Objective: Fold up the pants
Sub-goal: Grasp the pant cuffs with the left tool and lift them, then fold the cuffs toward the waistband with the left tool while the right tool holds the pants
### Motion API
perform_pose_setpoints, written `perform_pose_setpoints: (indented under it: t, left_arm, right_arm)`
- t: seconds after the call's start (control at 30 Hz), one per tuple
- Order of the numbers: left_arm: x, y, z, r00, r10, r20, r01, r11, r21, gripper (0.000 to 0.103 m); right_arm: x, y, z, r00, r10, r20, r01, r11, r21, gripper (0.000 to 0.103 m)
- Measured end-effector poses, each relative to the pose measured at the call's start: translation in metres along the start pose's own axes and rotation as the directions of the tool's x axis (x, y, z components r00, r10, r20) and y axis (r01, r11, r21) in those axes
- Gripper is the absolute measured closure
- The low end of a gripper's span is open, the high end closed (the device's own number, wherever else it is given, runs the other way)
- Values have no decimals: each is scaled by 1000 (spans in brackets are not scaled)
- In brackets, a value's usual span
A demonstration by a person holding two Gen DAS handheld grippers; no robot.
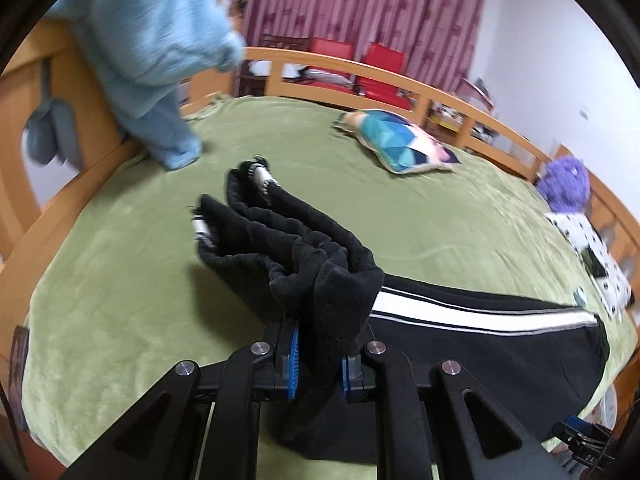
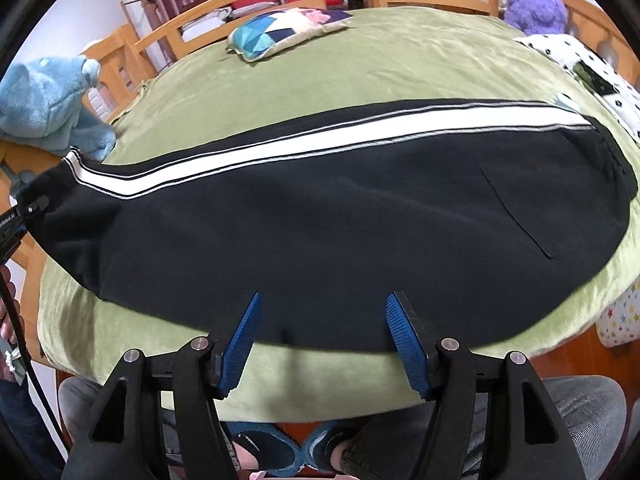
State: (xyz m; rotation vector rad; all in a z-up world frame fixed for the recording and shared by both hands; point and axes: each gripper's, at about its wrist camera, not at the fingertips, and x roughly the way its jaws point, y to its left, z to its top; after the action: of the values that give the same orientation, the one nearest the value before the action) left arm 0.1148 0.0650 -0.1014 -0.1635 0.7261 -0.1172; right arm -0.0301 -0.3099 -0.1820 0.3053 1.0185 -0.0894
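Pants [image 2: 320,216]: black, white side stripe, spread across green bedspread [image 2: 360,76], frame centre. Left gripper [image 1: 318,364]: clamped on bunched leg ends, lower centre. Right gripper [image 2: 322,340]: wide apart, at near hem edge.

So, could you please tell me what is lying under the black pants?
The black pants lie spread on the green blanket covering the bed, while the left claw lifts their cuff end. Whatever is beneath the blanket is covered and cannot be seen.
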Motion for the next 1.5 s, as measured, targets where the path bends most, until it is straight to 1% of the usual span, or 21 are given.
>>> perform_pose_setpoints:
  t: [0.23, 0.4, 0.47, 0.53, 0.6, 0.67, 0.7, 0.8, 0.87, 0.9, 0.93, 0.97, 1.0, 1.03, 1.1, 1.13, 1.17, 1.27, 1.37, 1.43, 1.5]
  left_arm:
    - [3, -74, -4, 998, -62, -18, 63, 993, 100, 91]
    - [12, -127, -17, 993, -103, -55, 112, 977, 180, 91]
    - [18, -154, -27, 987, -133, -87, 148, 967, 209, 91]
    - [25, -176, -38, 979, -164, -120, 188, 955, 231, 91]
    - [31, -199, -55, 966, -200, -164, 237, 938, 255, 91]
    - [42, -222, -77, 946, -226, -233, 287, 916, 279, 91]
    - [51, -232, -92, 931, -235, -279, 314, 905, 285, 91]
    - [68, -244, -126, 912, -196, -360, 310, 905, 292, 91]
    - [69, -239, -133, 908, -198, -369, 311, 909, 277, 86]
    - [64, -235, -134, 902, -219, -371, 328, 908, 261, 82]
    - [58, -230, -133, 892, -246, -380, 353, 904, 243, 74]
    - [53, -225, -132, 880, -272, -389, 377, 898, 225, 70]
    - [46, -218, -130, 871, -296, -391, 398, 894, 208, 61]
    - [38, -209, -128, 868, -314, -384, 409, 891, 197, 55]
    - [28, -194, -124, 865, -343, -365, 426, 887, 176, 48]
    - [23, -183, -120, 875, -336, -348, 410, 897, 165, 42]
    - [20, -176, -119, 883, -330, -333, 397, 904, 159, 40]
    - [14, -146, -114, 909, -304, -285, 351, 927, 134, 40]
    - [15, -118, -106, 942, -238, -236, 268, 957, 106, 40]
    - [12, -102, -102, 968, -163, -190, 186, 976, 112, 40]
    - [12, -92, -98, 980, -120, -157, 141, 981, 133, 40]
  right_arm:
    - [-9, -31, -5, 998, -51, 33, 49, 998, 45, 39]
    - [-12, -53, -7, 995, -80, 50, 77, 995, 69, 39]
    - [-13, -63, -8, 994, -97, 57, 92, 992, 83, 39]
    - [-13, -74, -8, 993, -102, 62, 95, 990, 104, 39]
    - [-12, -86, -7, 992, -105, 66, 95, 987, 129, 39]
    - [-11, -97, -6, 992, -106, 72, 94, 984, 153, 39]
    - [-10, -102, -5, 992, -104, 75, 91, 982, 163, 39]
    - [-11, -109, -2, 991, -96, 98, 78, 983, 168, 39]
    - [-12, -109, -2, 988, -95, 120, 75, 984, 164, 39]
    - [-13, -108, -1, 987, -94, 129, 73, 984, 160, 39]
    - [-12, -107, 0, 987, -90, 136, 69, 986, 153, 39]
    - [-12, -106, 2, 986, -81, 143, 60, 988, 144, 39]
    - [-11, -103, 3, 986, -68, 150, 47, 990, 136, 39]
    - [-10, -101, 5, 987, -53, 155, 32, 991, 131, 39]
    - [-9, -93, 9, 984, 16, 177, -37, 993, 114, 39]
    - [-7, -88, 12, 982, 48, 181, -68, 992, 104, 39]
    - [-5, -83, 15, 981, 73, 182, -91, 991, 94, 39]
    - [1, -59, 25, 969, 152, 192, -162, 986, 38, 39]
    - [12, -31, 36, 961, 199, 191, -197, 980, -31, 39]
    - [24, -10, 41, 960, 221, 171, -211, 975, -73, 39]
    - [45, 8, 43, 965, 219, 142, -204, 972, -114, 41]
